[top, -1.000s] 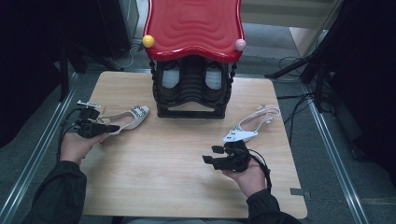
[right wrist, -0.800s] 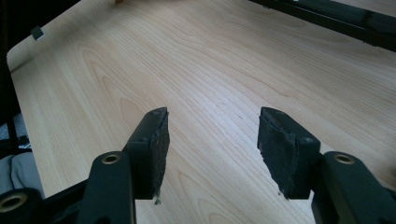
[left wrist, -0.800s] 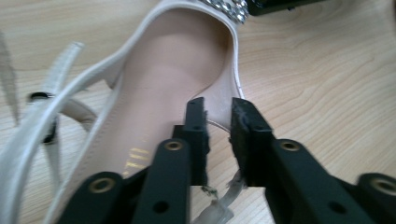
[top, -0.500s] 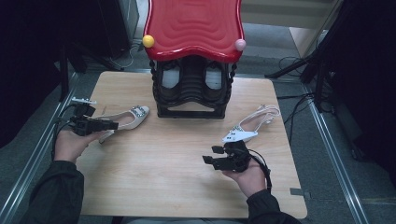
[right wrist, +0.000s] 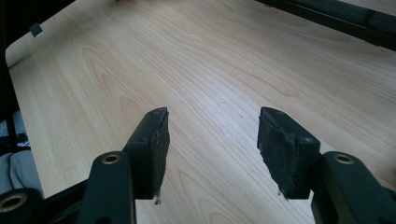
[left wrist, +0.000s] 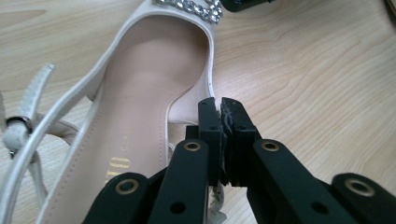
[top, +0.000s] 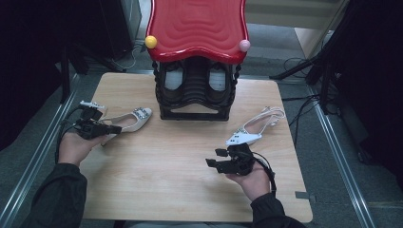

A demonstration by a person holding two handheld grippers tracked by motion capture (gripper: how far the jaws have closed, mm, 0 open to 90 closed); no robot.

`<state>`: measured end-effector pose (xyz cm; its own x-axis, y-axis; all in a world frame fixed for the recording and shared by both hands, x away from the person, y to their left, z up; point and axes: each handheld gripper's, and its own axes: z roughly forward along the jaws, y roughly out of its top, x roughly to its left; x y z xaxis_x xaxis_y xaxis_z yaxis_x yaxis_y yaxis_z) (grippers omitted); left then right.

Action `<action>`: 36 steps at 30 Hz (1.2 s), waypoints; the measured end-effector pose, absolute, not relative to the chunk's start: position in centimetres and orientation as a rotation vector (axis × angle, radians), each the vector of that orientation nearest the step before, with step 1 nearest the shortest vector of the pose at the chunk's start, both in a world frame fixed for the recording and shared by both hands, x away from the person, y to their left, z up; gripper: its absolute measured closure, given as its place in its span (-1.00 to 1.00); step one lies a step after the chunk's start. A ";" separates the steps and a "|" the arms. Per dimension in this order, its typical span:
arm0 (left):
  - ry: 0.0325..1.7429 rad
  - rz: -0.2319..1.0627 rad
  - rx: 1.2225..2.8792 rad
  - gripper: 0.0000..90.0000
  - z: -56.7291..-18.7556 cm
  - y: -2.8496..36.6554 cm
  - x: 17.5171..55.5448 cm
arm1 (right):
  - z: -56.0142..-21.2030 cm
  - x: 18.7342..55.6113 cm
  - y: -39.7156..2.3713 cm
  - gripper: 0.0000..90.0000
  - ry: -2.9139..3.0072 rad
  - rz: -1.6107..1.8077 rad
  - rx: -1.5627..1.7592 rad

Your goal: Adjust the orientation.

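Observation:
A cream heeled shoe [top: 134, 118] with a jewelled buckle lies at the table's left, toe toward the rack. My left gripper [top: 113, 129] is at its near side. In the left gripper view the jaws [left wrist: 220, 105] have just been closing and now pinch the shoe's [left wrist: 140, 93] side rim between the pads. A white strappy sandal [top: 247, 135] lies at the right. My right gripper [top: 214, 158] sits just in front of that sandal, pointing left. In its own view it [right wrist: 210, 135] stands open over bare wood with nothing between the jaws.
A black shoe rack [top: 195, 92] with a red wavy top [top: 197, 23] stands at the table's back centre, with shoes on its shelf. The wooden table [top: 180, 185] has bare room in the middle and front. Metal rails run along both sides.
My left hand has shifted slightly along the cream shoe, and its jaws have regripped the rim. The right hand and the white sandal have not moved.

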<state>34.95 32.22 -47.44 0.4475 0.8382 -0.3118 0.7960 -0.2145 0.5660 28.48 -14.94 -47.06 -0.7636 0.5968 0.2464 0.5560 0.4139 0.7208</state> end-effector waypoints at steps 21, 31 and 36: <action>1.390 0.022 1.941 0.95 -47.5 27.6 37.0 | -47.1 28.0 -15.9 -0.01 2.569 1.289 1.099; 1.396 0.031 1.916 0.62 -46.8 28.4 36.3 | -47.1 27.9 -16.2 0.00 2.562 1.287 1.107; 1.384 0.036 1.876 0.49 -45.5 29.2 35.5 | -47.1 27.9 -16.1 -0.01 2.567 1.287 1.097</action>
<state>35.48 29.19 -45.54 0.4043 0.8181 -0.4089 0.7955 -0.0938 0.5987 27.94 -16.09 -47.08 -0.7434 0.6237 0.2416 0.5667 0.3954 0.7229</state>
